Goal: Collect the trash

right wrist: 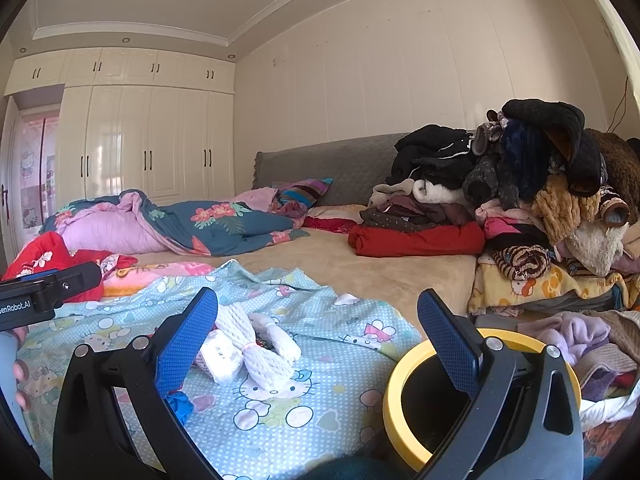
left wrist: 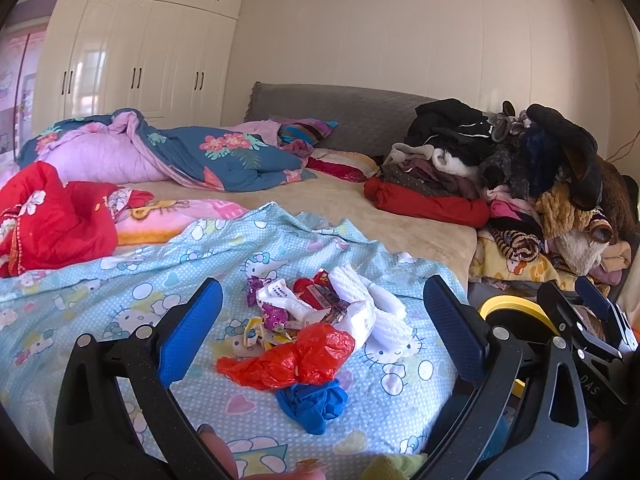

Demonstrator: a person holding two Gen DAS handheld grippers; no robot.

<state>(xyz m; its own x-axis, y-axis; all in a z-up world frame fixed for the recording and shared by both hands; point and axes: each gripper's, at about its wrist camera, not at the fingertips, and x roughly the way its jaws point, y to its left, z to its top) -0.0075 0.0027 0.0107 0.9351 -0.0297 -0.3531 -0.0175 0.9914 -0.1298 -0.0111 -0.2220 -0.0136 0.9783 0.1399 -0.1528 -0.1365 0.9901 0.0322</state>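
A heap of trash lies on the light blue cartoon-cat sheet: a crumpled red plastic bag, a blue glove, white foam netting, red and purple snack wrappers and a white wrapper. My left gripper is open and empty, hovering over the heap. My right gripper is open and empty, to the right of the heap, with the foam netting between its fingers in view. A yellow-rimmed black bin stands at the bed's right edge, also in the left wrist view.
A tall pile of clothes fills the right side of the bed. A floral quilt and red blanket lie at the left. The grey headboard and white wardrobes stand behind.
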